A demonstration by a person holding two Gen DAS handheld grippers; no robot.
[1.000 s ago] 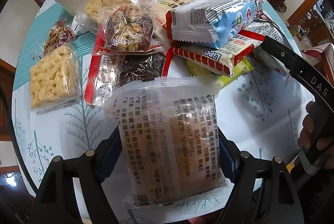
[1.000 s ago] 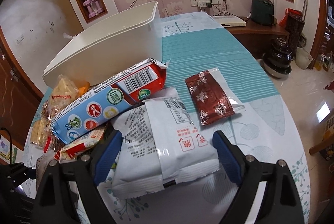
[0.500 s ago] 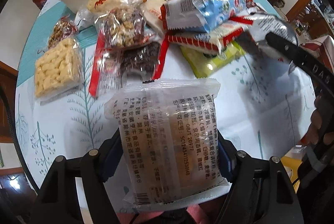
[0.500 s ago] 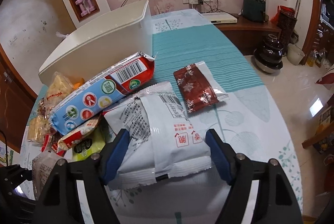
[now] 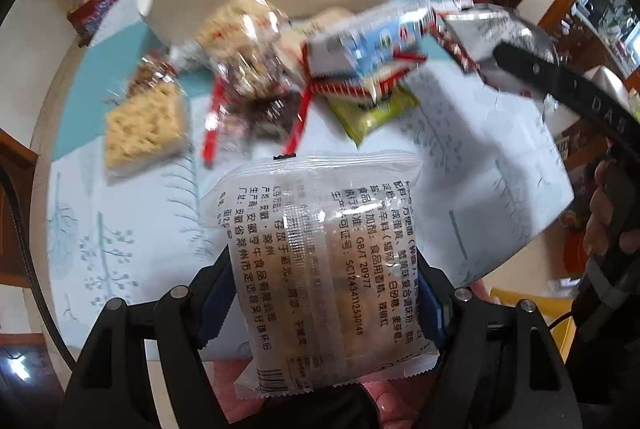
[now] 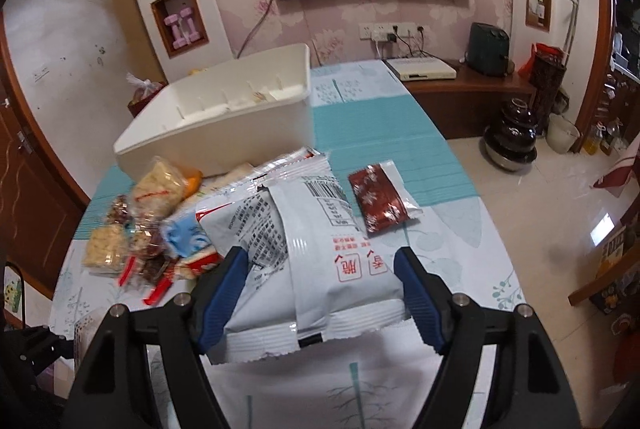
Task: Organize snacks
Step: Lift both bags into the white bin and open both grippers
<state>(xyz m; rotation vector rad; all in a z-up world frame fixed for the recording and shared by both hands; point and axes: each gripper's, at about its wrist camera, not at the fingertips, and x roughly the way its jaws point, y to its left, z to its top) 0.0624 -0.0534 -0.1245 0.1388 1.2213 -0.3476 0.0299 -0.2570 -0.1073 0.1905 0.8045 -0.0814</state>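
My left gripper (image 5: 320, 301) is shut on a clear noodle-cake packet (image 5: 320, 253) with black print, lifted off the table. My right gripper (image 6: 320, 285) is shut on a white snack bag (image 6: 304, 253) with red characters, raised above the tablecloth. The white bin (image 6: 224, 117) stands at the back of the table, open side up. Loose snacks lie in front of the bin: a blue and white biscuit pack (image 5: 368, 45), a yellow puffed-rice packet (image 5: 144, 125), a green packet (image 5: 372, 109) and a dark red packet (image 6: 380, 201). The right gripper's arm (image 5: 568, 89) crosses the left wrist view's right side.
The table (image 6: 420, 141) has a teal and white tree-print cloth and drops off to a tiled floor on the right. A dark pot (image 6: 512, 133) and a low cabinet (image 6: 472, 89) stand beyond it. A person's hand (image 5: 604, 221) holds the right gripper's handle.
Both grippers have risen with their packets, so the pile and bin look smaller and farther below. The right jaws closed in on the white bag and lifted it off the pile.
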